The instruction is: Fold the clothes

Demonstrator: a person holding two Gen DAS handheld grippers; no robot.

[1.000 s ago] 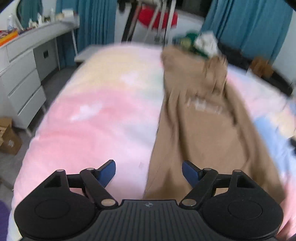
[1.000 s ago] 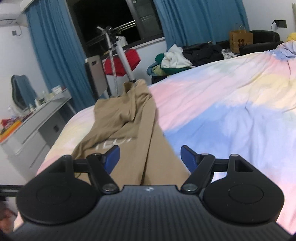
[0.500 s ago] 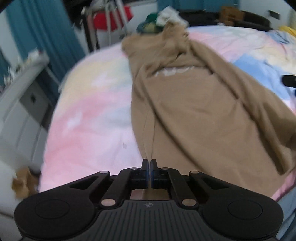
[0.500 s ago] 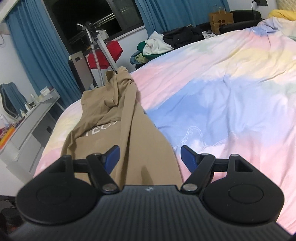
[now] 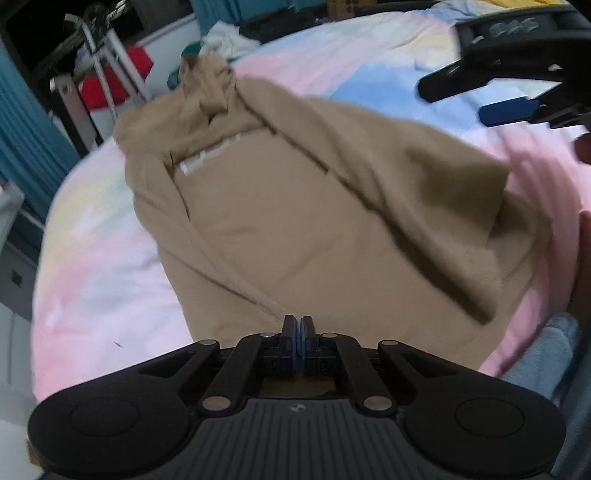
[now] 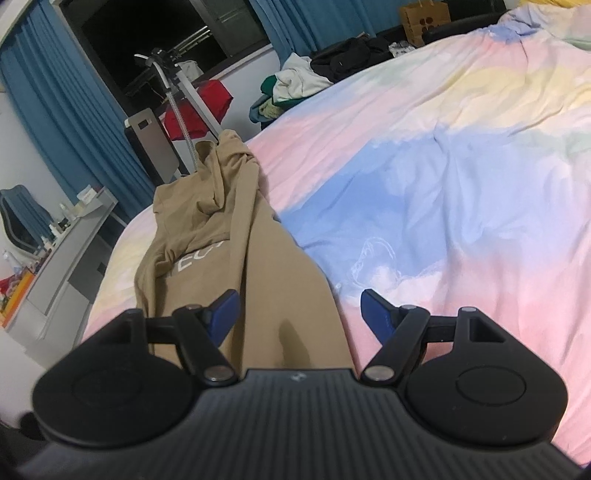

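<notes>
A tan hoodie (image 5: 295,221) with white lettering lies on the pastel bedspread (image 5: 92,277), hood toward the far end. My left gripper (image 5: 297,328) is shut on the hoodie's near hem and holds it up a little. My right gripper (image 6: 299,310) is open, its blue pads either side of the hoodie's (image 6: 258,280) near right edge, touching nothing. The right gripper also shows in the left wrist view (image 5: 509,107) at the upper right, above the bedspread. The hoodie's right sleeve lies folded over the body.
A white desk with drawers (image 6: 62,258) stands left of the bed. A metal stand with a red cloth (image 6: 195,103) and a pile of clothes (image 6: 295,81) sit past the bed's far end. Blue curtains (image 6: 48,125) hang behind. A cardboard bag (image 6: 424,18) stands far right.
My left gripper closed on the hoodie's near hem and has swung left, pulling the hem. My right gripper has lowered toward the hoodie's near right edge, still open.
</notes>
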